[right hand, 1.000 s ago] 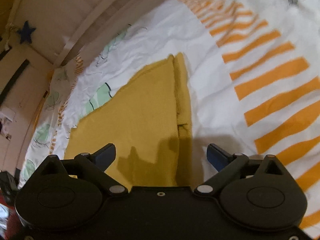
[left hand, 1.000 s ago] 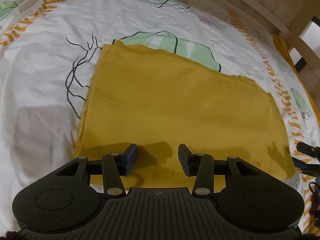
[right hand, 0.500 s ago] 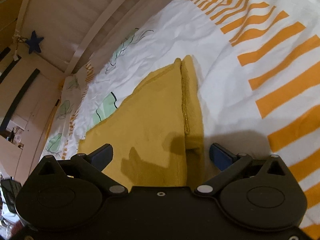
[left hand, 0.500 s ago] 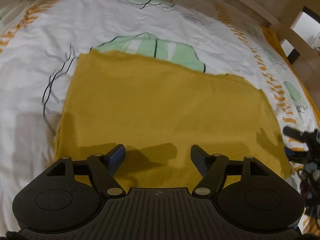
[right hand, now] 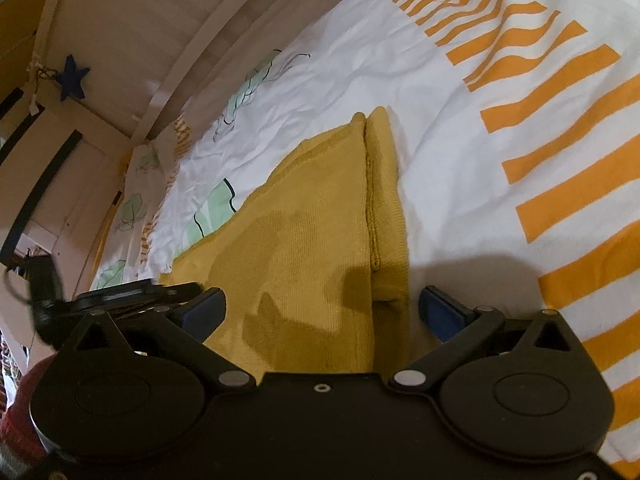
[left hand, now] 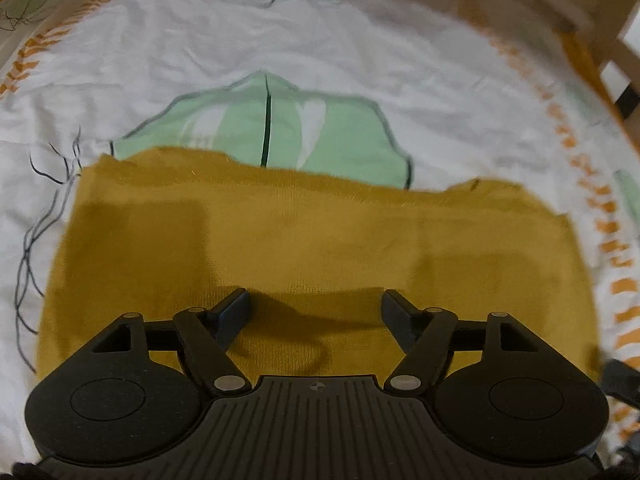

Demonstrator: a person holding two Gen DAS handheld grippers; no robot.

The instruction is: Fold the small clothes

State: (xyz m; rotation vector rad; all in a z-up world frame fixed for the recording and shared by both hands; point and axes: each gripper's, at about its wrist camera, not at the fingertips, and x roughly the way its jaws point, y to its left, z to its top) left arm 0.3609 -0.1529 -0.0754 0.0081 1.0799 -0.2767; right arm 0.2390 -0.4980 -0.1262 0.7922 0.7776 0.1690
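Observation:
A mustard-yellow knit garment [left hand: 304, 240] lies flat and folded on the bed sheet [left hand: 200, 60]. My left gripper [left hand: 315, 312] is open and empty, low over the garment's near edge. In the right wrist view the same garment [right hand: 312, 216] shows a folded edge with a seam on its right side. My right gripper [right hand: 322, 308] is open and empty, its fingers straddling the garment's near right corner. The left gripper [right hand: 132, 296] shows at the left of the right wrist view.
The sheet is white with green leaf prints [left hand: 272, 128] and orange stripes [right hand: 560, 140]. A wooden bed frame [left hand: 580, 8] runs along the far side. A wall with a blue star [right hand: 72, 80] stands beyond the bed.
My left gripper has opened wider and moved in lower over the garment's near edge. My right gripper has stayed open and shifted slightly closer to the garment's corner.

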